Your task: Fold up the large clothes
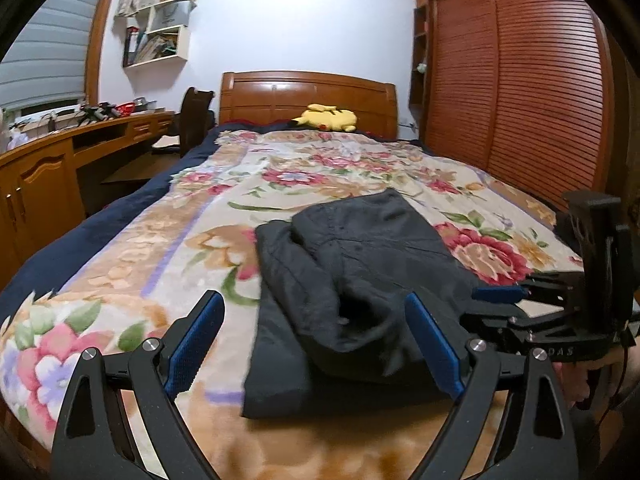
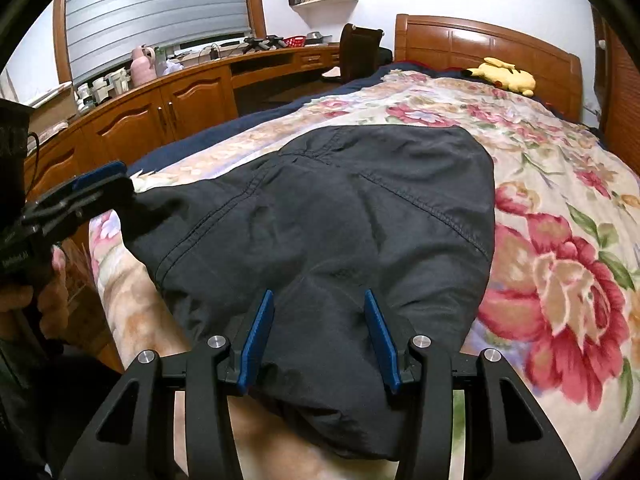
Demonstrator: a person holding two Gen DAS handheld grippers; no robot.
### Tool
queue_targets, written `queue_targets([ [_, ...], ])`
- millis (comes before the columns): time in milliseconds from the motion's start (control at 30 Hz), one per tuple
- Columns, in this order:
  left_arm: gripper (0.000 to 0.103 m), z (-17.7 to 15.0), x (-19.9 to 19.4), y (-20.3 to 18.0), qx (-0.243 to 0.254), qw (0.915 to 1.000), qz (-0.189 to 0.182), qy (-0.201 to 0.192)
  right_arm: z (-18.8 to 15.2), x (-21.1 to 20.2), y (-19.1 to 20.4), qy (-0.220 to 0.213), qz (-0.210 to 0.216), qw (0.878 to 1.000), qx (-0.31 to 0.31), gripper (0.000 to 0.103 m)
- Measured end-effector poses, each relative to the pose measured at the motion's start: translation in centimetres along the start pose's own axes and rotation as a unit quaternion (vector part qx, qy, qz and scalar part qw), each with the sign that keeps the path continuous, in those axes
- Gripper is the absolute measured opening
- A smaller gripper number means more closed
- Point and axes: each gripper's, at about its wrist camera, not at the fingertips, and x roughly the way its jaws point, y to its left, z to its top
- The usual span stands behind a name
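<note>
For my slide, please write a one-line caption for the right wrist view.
Open right claw poised over a partly folded dark garment on a floral bedspread.

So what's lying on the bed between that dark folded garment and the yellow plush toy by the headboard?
Only bare floral blanket. The left wrist view shows it running from the dark garment to the yellow plush.

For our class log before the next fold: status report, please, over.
Left gripper open, right gripper open, both straddling fabric, neither clamped. Dark garment partly folded on the floral blanket. Nothing in the way; yellow plush far off.
</note>
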Motion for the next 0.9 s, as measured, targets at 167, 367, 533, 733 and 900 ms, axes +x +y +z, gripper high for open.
queue_targets([
  [167,0.074,-0.4,0.8,-1.3,0.022,0.9993,-0.02,0.021,0.1,-1.3,-0.7,-0.018,-0.012,1.0,-0.006,0.052],
  [367,0.015,-0.6,1.7,-1.2,0.01,0.9972,-0.05,0.055,0.5,-2.9,-2.4,-0.039,-0.046,0.998,-0.008,0.062],
  [533,0.008,-0.4,0.9,-0.3,0.021,0.9986,-0.001,0.048,0.1,-3.0,-3.4,-0.039,-0.048,0.998,-0.007,0.062],
  [733,0.003,-1.0,0.4,1.4,0.013,0.9977,0.038,0.054,0.7,-2.5,-3.2,-0.033,-0.045,0.998,-0.015,0.062],
  [900,0.007,-1.7,-0.5,2.5,-0.008,0.9973,0.032,0.065,1.6,-1.7,-4.0,-0.035,-0.048,0.998,-0.023,0.062],
])
